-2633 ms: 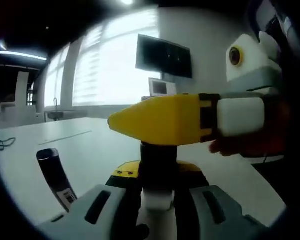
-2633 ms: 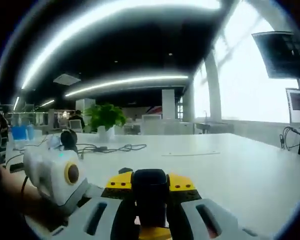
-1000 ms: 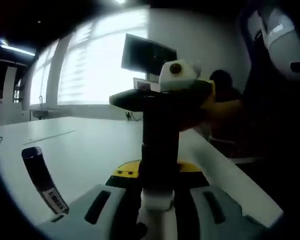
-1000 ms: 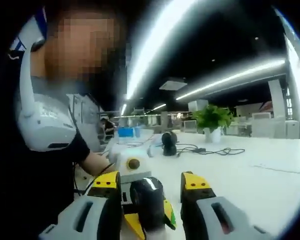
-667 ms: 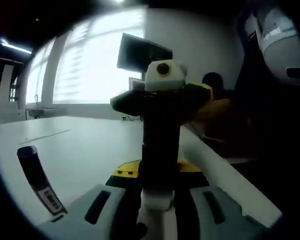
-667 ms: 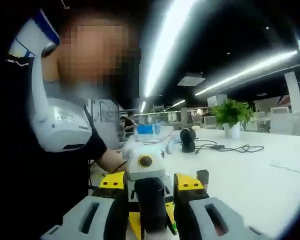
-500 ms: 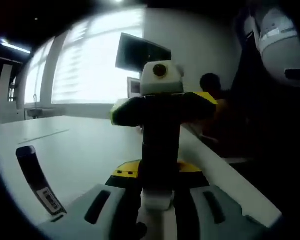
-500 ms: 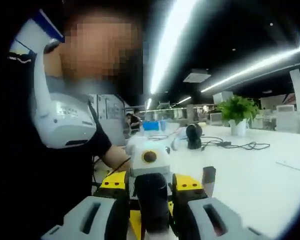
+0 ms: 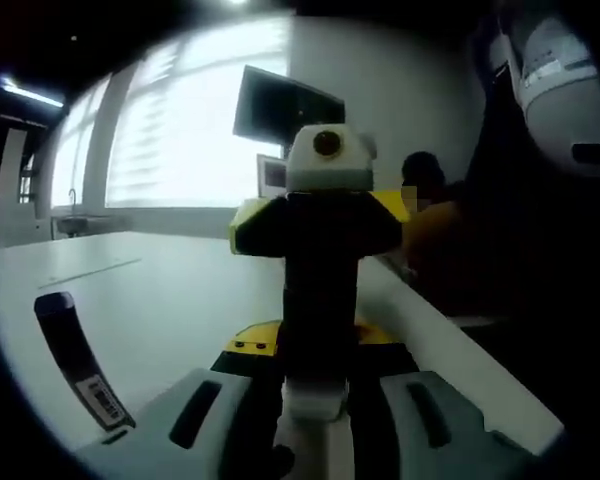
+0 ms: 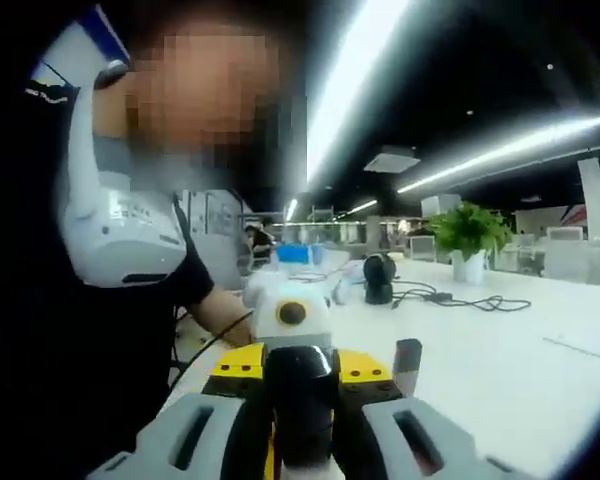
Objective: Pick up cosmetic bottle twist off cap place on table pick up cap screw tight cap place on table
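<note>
Table: the wide white table (image 9: pixel 170 290) lay under both grippers and carried the spare items, so the work was being done in the air above it.
Person: the person in a dark top with a white shoulder panel (image 10: pixel 110 250) stood close behind the tools, one bare forearm reaching toward them.
Left gripper: the grey-and-yellow left gripper (image 9: pixel 315 395) was clenched on the bottle's pale lower body, holding it upright — likely as the fixed anchor for the twist.
Right gripper: the matching right gripper (image 10: pixel 302 420) was clamped across the cap from the far side, set crosswise to the left tool so that turning the wrist would turn the cap.
Cosmetic bottle: the tall dark cosmetic bottle with a white base (image 9: pixel 318 330) stood between the two tools, off the table.
Cap: the dark rounded cap (image 10: pixel 300 385) sat on the bottle top; whether it was loosening or tightening I could not tell.
Tube: a slim dark tube with a white label (image 9: pixel 78 365) leaned on the table to the left — untouched.
</note>
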{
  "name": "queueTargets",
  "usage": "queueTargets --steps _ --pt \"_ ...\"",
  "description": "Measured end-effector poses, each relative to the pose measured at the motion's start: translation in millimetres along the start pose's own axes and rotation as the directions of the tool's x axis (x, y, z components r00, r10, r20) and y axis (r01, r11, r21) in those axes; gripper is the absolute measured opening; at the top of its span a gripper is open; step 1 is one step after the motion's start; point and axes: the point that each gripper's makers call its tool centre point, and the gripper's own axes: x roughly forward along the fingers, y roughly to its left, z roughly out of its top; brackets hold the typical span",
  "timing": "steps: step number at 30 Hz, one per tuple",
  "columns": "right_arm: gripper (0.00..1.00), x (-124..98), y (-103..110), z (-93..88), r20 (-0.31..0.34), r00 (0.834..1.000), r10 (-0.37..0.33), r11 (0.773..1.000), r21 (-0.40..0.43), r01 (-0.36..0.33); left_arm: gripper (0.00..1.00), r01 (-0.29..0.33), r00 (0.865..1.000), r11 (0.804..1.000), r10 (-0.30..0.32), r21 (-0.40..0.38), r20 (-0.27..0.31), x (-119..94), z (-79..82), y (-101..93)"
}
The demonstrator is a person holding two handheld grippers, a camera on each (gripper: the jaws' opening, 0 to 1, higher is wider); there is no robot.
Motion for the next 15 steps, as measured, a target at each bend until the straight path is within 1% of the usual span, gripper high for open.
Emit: queueTargets --steps 5,9,15 --pt "0.17 0.0 -3.2 0.4 0.004 0.999 -0.032 0.999 -0.006 0.032 0.14 -0.015 1.0 1.0 0.015 0.005 -0.001 0.3 0.2 2.9" --pt "0.17 0.7 -8.0 0.4 0.003 0.998 -0.061 0.998 -0.006 0.061 0.14 -0.043 0.999 0.999 0.043 0.008 0.0 0.1 0.4 8.2" --pt "0.17 4.3 -18.6 0.2 -0.006 0.991 -0.13 0.991 0.006 0.13 0.14 -0.103 0.995 0.995 0.103 0.009 -0.001 -1.2 0.7 19.0"
